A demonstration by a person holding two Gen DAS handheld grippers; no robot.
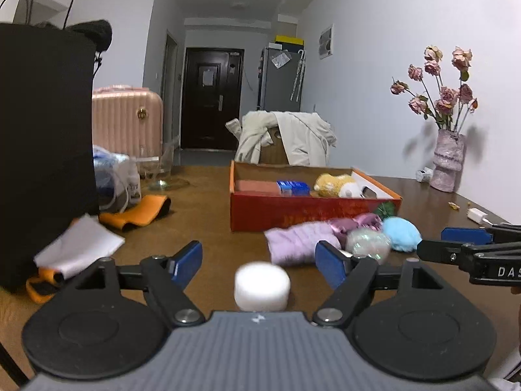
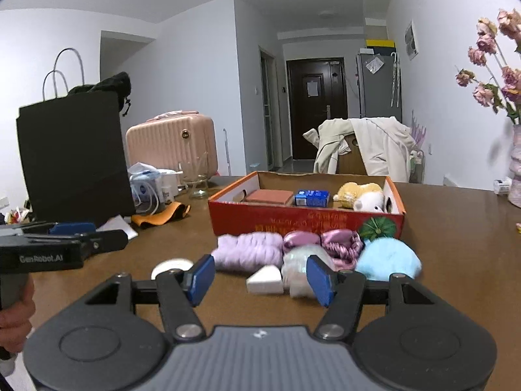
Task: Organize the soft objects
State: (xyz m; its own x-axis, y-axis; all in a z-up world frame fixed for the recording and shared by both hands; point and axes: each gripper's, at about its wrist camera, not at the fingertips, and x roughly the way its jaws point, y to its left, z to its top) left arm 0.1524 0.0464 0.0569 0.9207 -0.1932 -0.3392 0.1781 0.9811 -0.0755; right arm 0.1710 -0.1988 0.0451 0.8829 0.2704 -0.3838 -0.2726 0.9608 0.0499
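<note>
The left gripper (image 1: 260, 262) has its blue pads spread apart with nothing pinched; a white round sponge (image 1: 262, 290) lies on the table between them, untouched. The right gripper (image 2: 262, 280) is likewise parted and empty, with a white wedge sponge (image 2: 264, 280) on the table (image 2: 456, 260) between its pads, clear of both. At 12 o'clock beyond the wedge sits a row of soft things: a lilac yarn bundle (image 2: 249, 252), an iridescent pouf (image 2: 298, 267), pink satin scrunchies (image 2: 340, 246) and a light blue puff (image 2: 387, 259). Behind them stands the red box (image 2: 293, 223), holding a yellow plush (image 2: 356, 192). A black bag (image 2: 75, 153) stands at 10 o'clock.
</note>
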